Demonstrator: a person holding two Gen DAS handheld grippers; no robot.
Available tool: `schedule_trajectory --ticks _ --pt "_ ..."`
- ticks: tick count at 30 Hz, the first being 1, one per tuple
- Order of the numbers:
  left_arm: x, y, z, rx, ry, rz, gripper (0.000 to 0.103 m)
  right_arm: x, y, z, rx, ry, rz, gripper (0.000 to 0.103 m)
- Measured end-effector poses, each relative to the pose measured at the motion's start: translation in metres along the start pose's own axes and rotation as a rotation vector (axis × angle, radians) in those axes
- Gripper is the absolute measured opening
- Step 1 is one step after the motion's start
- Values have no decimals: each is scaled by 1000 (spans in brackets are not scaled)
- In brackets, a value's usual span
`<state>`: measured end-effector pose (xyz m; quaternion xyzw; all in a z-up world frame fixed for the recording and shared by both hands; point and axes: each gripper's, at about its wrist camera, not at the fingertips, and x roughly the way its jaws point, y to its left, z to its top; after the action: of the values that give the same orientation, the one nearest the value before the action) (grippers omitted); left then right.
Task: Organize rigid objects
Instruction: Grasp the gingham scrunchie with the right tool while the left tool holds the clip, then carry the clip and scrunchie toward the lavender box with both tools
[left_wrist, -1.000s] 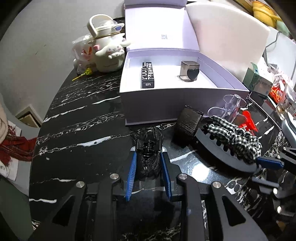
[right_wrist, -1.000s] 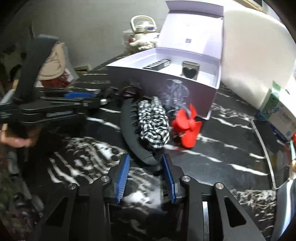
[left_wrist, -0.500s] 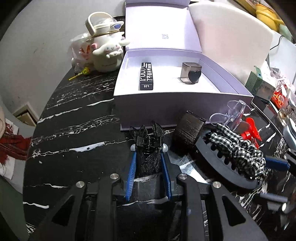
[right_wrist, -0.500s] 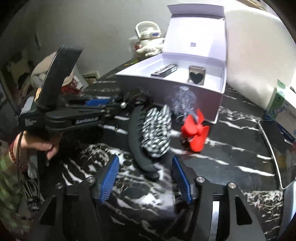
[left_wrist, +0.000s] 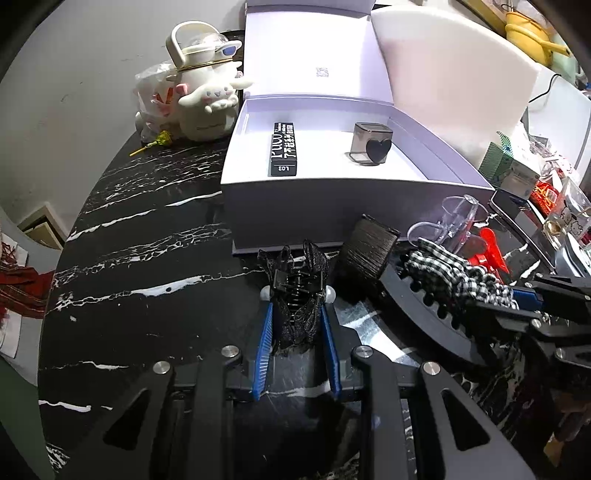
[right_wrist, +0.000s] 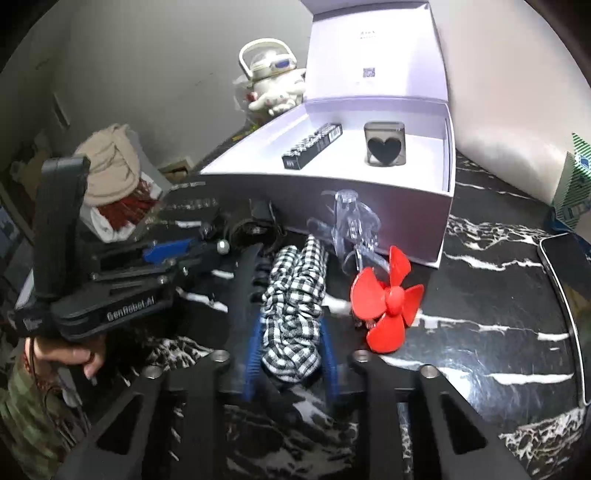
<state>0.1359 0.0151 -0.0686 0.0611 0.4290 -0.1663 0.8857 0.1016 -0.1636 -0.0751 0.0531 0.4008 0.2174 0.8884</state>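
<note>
**Both grippers clamped on hair clips in front of the open box**

A clear plastic claw clip (right_wrist: 349, 225) and a red petal-shaped plastic clip (right_wrist: 386, 301) are lying just beside the front wall of the open lavender cardboard box (left_wrist: 295, 210); inside it a black lettered stick-shaped carton (left_wrist: 283, 153) and a smoky square case with a black heart (left_wrist: 371, 147) are sitting well apart; a dark bristly block (left_wrist: 371, 245) is standing between your two tools.

Your left gripper (left_wrist: 297, 325) is pinching the black lace-covered claw clip (left_wrist: 295, 295) narrowly, right at the box front; your right gripper (right_wrist: 290, 354), its jaws just having closed, is squeezing the black-and-white checked fabric bow on the long black banana clip (right_wrist: 295, 295).

Everything is resting on a black marble tabletop with white veins (left_wrist: 147, 258); a white plush dog figure (left_wrist: 207, 99) is sitting at the far edge against a grey wall.
</note>
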Motion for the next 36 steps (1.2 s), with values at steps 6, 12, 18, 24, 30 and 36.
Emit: schedule_trajectory --ticks 6,12,18,24,30,36 --pt "-8 0 -7 -25 -6 -30 25 -10 6 -7 -37 -25 -8 23" --pt "-20 4 -17 -49 -19 -35 24 -20 7 -13 -40 -32 -24 23" --pt "-35 4 -21 -48 -47 -25 24 -28 11 -14 -56 -43 -22 23" --pt "-53 1 -16 -35 -72 -37 24 -36 22 -8 -89 -59 -18 23" --pt "-66 0 -7 -36 -92 -48 24 -41 29 3 -102 -70 -6 23" --pt "-69 3 7 -55 -88 -72 24 -41 31 15 -98 -66 4 23"
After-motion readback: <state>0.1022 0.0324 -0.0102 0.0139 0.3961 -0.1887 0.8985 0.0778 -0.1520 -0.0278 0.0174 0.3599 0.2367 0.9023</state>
